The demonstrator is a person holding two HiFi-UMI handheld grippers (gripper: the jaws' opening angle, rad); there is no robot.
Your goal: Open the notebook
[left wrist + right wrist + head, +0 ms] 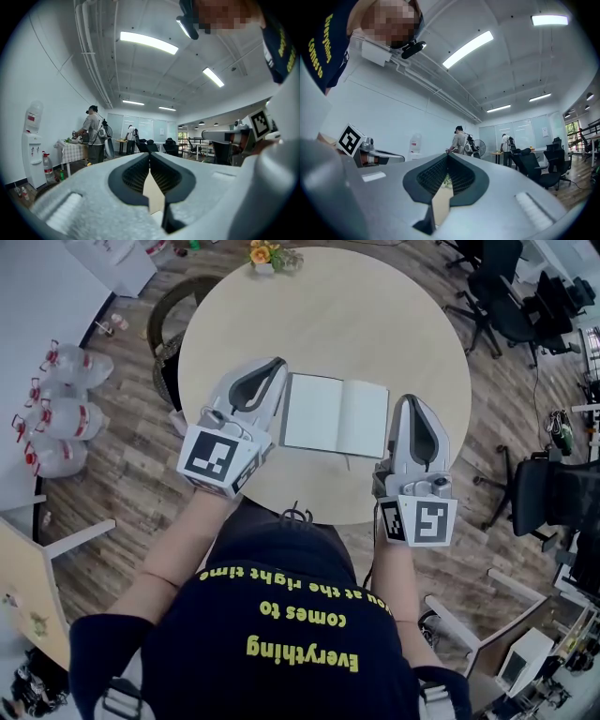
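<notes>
1. My left hand-held gripper [277,364] and right hand-held gripper [411,401] are both closed on nothing.
2. Between them, mid-frame, the notebook [335,414] lies open and flat on the round surface [375,315].
3. It looks light, with thin, floppy pages; I'd pinch an outer page edge gently.

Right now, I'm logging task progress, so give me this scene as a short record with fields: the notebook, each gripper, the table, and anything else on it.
notebook: open, lying flat, blank white pages up
table: round, pale top
notebook place: near the table's near edge, between the two grippers
left gripper: shut, nothing between its jaws, beside the notebook's left edge
right gripper: shut, nothing between its jaws, beside the notebook's right edge
also on table: flowers at the far edge
task state: notebook already open
</notes>
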